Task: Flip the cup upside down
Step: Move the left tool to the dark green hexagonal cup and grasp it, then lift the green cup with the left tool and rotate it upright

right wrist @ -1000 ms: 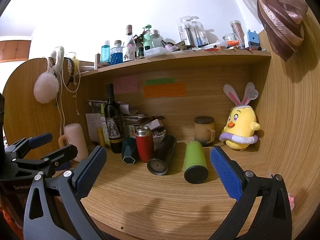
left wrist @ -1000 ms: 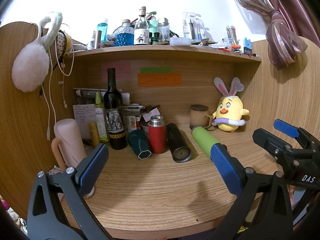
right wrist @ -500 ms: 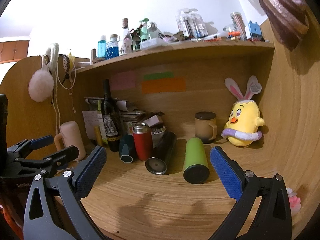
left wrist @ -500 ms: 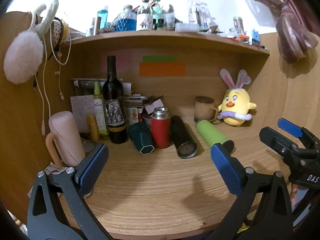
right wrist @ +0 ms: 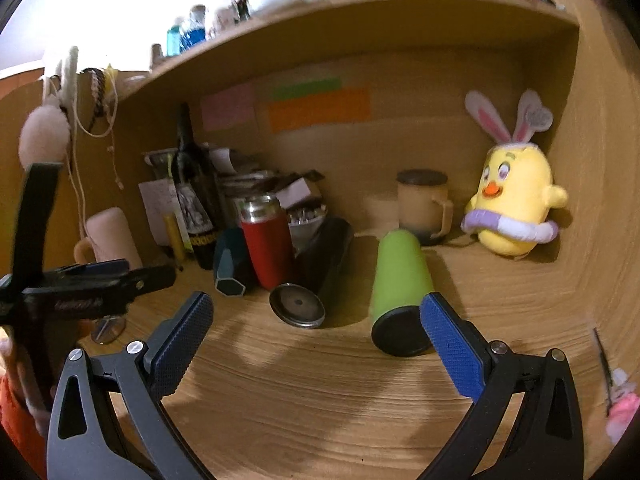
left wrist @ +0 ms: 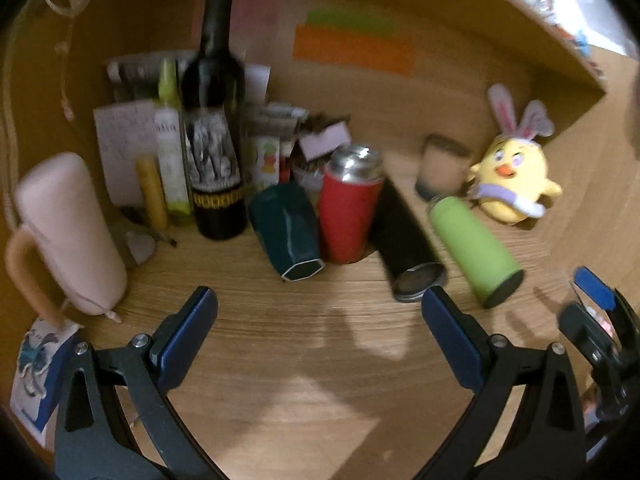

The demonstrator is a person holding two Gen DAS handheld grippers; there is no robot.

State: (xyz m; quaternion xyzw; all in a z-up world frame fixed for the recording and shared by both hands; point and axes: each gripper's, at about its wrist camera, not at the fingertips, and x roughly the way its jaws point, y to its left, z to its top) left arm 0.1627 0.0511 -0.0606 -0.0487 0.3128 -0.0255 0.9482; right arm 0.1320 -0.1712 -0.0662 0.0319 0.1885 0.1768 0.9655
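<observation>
Several cups sit on the wooden desk [left wrist: 312, 360]. A green cup [left wrist: 476, 248] [right wrist: 400, 280] lies on its side, base toward me. A black cup [left wrist: 404, 248] [right wrist: 320, 276] lies beside it. A red cup [left wrist: 348, 208] [right wrist: 268, 244] stands upright. A dark teal cup [left wrist: 288, 236] [right wrist: 230, 268] lies tilted. A pink mug [left wrist: 68, 232] [right wrist: 112, 236] stands mouth down at the left. My left gripper [left wrist: 320, 316] is open and empty, short of the cups. My right gripper [right wrist: 316, 320] is open and empty, its right finger just before the green cup's base.
A wine bottle [left wrist: 214, 120], small bottles and papers crowd the back left. A tan lidded mug [right wrist: 424, 208] and a yellow chick plush [right wrist: 512, 204] stand at the back right. A shelf [right wrist: 360, 12] hangs overhead. Side walls close in on both sides.
Both grippers have moved forward and tilted down toward the desk; the cups appear larger and closer. The cups have not moved. Both grippers stay open.
</observation>
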